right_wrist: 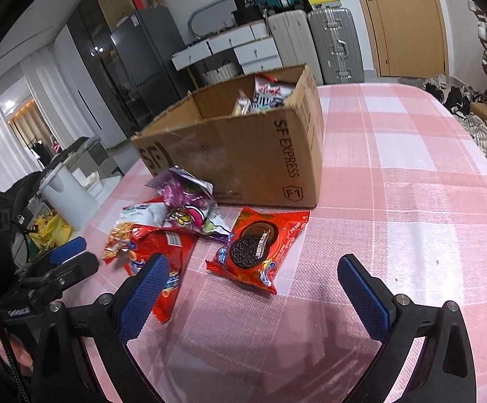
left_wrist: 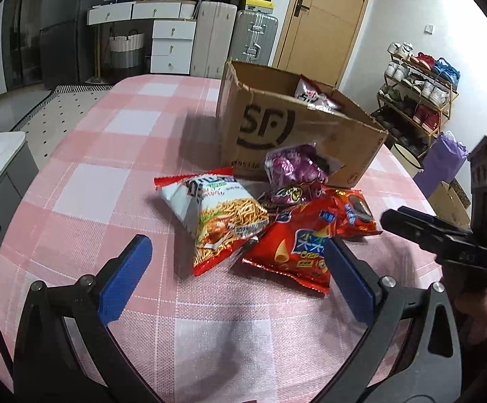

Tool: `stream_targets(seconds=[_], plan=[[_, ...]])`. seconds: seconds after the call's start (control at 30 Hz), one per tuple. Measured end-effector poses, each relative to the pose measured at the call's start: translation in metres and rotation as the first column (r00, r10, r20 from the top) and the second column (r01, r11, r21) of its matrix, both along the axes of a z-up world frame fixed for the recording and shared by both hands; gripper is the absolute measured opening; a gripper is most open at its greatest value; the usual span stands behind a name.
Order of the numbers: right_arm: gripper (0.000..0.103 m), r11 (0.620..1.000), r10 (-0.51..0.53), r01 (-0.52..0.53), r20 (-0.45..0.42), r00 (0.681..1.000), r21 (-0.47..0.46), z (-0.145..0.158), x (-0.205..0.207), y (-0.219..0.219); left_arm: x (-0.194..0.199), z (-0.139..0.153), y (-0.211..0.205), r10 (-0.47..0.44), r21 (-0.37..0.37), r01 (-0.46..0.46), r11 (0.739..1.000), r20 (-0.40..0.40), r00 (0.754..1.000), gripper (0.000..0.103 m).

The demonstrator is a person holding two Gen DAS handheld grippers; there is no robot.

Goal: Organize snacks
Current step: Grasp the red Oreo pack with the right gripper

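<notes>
Some snacks already lie in the cardboard box (right_wrist: 243,154). Four packets (left_wrist: 277,221) remain on the tabletop (right_wrist: 411,184) just beside it. Left gripper (left_wrist: 236,275) and right gripper (right_wrist: 253,288) hold jaws apart, empty.

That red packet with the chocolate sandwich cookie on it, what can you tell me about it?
The cookie packet is a shiny red plastic pouch, sealed, printed with a dark sandwich cookie and some blue and white lettering. It lies flat, face up, on the pink checked tablecloth, just in front of the cardboard box without touching it. In the left wrist view its left end lies against the red cone-snack bag. Neither gripper touches it.
</notes>
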State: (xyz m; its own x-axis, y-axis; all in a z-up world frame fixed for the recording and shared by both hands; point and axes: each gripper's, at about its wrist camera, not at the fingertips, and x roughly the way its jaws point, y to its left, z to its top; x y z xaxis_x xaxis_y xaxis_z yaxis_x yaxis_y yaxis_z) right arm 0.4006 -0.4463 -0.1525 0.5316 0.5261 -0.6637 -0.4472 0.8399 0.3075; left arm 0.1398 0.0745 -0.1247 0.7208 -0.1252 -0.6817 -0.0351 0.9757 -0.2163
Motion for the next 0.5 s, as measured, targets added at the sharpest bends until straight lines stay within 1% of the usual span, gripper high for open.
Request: stream_targets(seconds=[0.13,0.4,0.43,0.5], plan=[[0.102,1.000,0.006,-0.006,-0.003,1.000,-0.028,-0.006,0.013,0.011,0.004,-0.007,0.000,-0.002,-0.007,0.002,1.000,-0.010,1.000,0.102],[0.101,0.991,0.037,-0.037,-0.002,0.999,-0.127,-0.018,0.034,0.043,0.009,-0.017,0.010,0.017,-0.022,-0.017,1.000,-0.030,0.999,0.102],[0.098,0.990,0.039,-0.039,-0.001,0.999,-0.133,-0.019,0.035,0.045,0.009,-0.018,0.012,0.019,-0.023,-0.020,1.000,-0.031,0.999,0.102],[0.089,0.987,0.031,-0.030,0.007,0.999,-0.156,-0.022,0.036,0.047,0.010,-0.020,0.015,0.024,-0.028,-0.025,0.999,-0.036,0.999,0.102]])
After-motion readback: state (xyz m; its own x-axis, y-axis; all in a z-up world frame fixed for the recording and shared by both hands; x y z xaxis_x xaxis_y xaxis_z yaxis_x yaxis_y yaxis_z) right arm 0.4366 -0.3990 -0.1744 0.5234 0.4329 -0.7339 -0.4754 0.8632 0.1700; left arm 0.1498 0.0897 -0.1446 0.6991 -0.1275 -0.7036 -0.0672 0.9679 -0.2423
